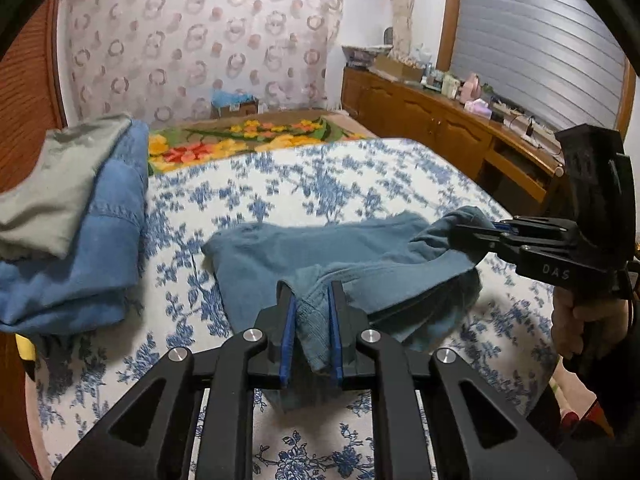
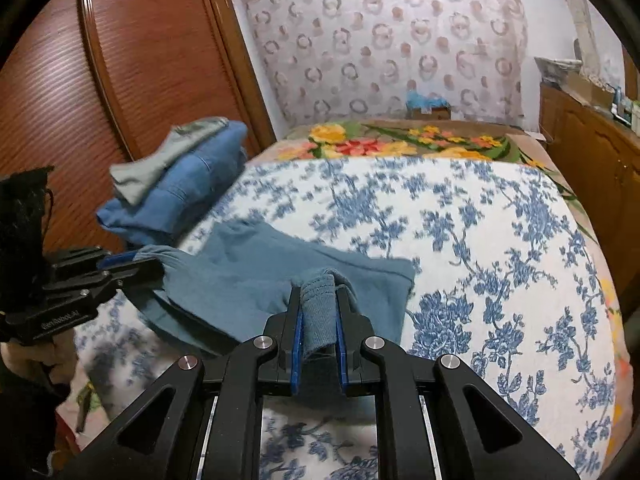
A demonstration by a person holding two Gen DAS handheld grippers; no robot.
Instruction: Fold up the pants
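Left tongs (image 1: 311, 300) and right tongs (image 2: 319, 300) each grip the pants (image 1: 320, 248); keep corners level, lay flat on bed (image 2: 460, 240).

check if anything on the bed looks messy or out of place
Nothing is spilled or damaged. The folded stack by the wardrobe is slightly untidy: its grey-green top piece lies askew. The teal pants are bunched only where both tongs hold them.
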